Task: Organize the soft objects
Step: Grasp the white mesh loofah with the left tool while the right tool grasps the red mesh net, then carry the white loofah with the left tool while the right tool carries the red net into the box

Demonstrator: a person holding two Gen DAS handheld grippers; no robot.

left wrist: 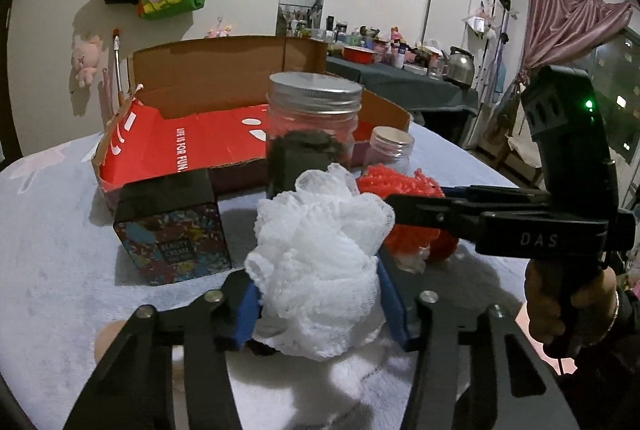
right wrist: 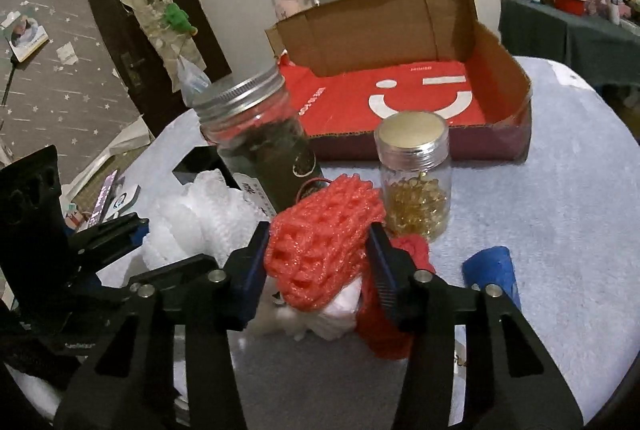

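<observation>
Left tool (left wrist: 320,294) grips white mesh (left wrist: 316,262), right tool (right wrist: 318,266) red mesh (right wrist: 320,246); jars (right wrist: 260,146) block the box (right wrist: 500,50). Only right view shows a blue roll (right wrist: 494,268).

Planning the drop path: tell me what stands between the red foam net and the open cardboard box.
In the right wrist view, the small jar of golden beads and the tall jar stand between the red foam net and the cardboard box.

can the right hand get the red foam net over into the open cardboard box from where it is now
Probably yes. The right tongs are closed on the red foam net, and the cardboard box lies open beyond. The small jar and tall jar stand between, so lift over them.
</observation>
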